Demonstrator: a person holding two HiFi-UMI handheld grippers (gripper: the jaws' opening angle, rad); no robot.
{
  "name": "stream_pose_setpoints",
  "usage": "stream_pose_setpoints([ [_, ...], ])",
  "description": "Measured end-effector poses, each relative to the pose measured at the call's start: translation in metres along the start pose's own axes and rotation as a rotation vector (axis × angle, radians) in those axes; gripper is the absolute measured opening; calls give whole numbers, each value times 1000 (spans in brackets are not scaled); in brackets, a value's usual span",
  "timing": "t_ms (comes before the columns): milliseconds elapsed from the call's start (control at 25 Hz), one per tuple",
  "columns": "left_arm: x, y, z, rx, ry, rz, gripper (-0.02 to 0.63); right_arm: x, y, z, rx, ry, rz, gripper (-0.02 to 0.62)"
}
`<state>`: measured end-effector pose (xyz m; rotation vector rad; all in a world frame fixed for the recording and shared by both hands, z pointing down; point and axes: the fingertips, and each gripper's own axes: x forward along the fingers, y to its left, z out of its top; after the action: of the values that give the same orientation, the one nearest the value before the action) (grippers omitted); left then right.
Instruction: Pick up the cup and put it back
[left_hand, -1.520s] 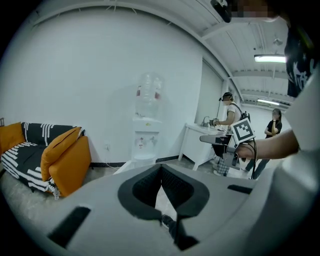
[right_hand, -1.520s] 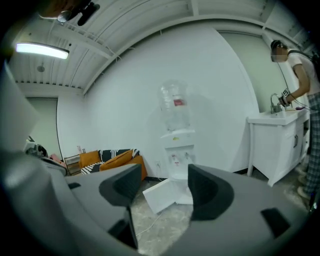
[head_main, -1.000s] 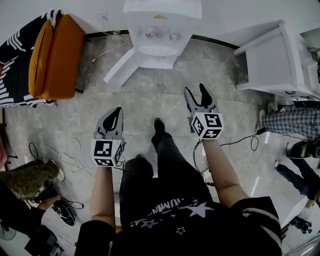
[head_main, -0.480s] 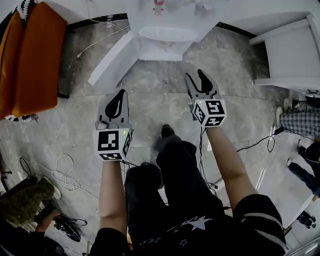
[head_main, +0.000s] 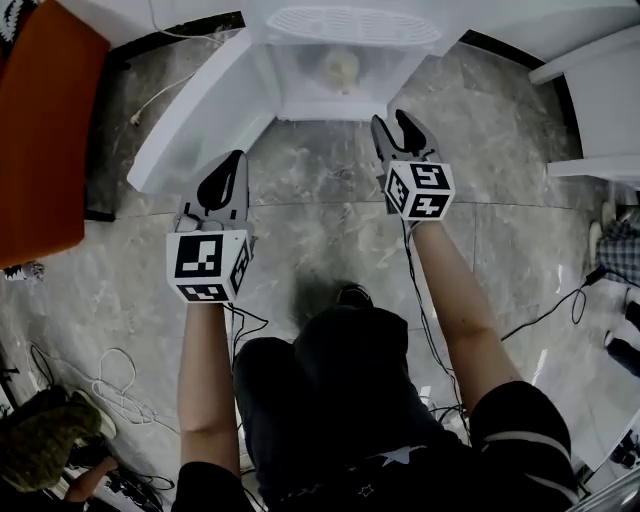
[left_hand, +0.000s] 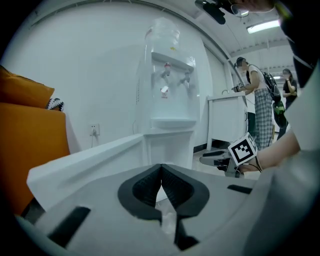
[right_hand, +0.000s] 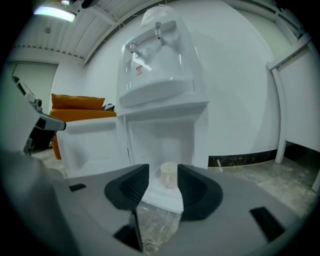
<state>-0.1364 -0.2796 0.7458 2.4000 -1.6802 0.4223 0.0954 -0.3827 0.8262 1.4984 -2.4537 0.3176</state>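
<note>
We are facing the water dispenser (head_main: 350, 25), its lower door (head_main: 200, 110) standing open. The right tongs (head_main: 392, 122) are hovering before the opening, jaws partly apart and just narrowing, gripping nothing. The left tongs (head_main: 235, 165) are pressed together, empty. The cup (head_main: 340, 68) is sitting inside the compartment, well ahead. We are judging this the approach: next, reaching in and straddling it.
</note>
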Motion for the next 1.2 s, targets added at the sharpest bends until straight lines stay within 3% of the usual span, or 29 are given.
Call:
stream_pose_setpoints([
  [280, 41, 23, -40, -58, -49, 7, 11, 79, -3, -52, -16, 13, -7, 170],
  [560, 64, 33, -60, -50, -32, 39, 11, 152, -3, -81, -45, 51, -23, 173],
  [840, 67, 33, -71, -82, -14, 39, 11, 182, -16, -89, -34, 86, -82, 156],
  [1000, 65, 32, -77, -76, -3, 38, 11, 187, -16, -95, -71, 119, -74, 153],
  [1080, 65, 31, -80, -80, -2, 38, 11, 188, -17, -100, -87, 142, -82, 133],
  [1160, 64, 30, -83, -77, 0, 35, 11, 189, -19, -102, -99, 155, -100, 52],
  [1200, 64, 29, -84, -74, 1, 34, 11, 189, -20, -102, -99, 158, -103, 54],
])
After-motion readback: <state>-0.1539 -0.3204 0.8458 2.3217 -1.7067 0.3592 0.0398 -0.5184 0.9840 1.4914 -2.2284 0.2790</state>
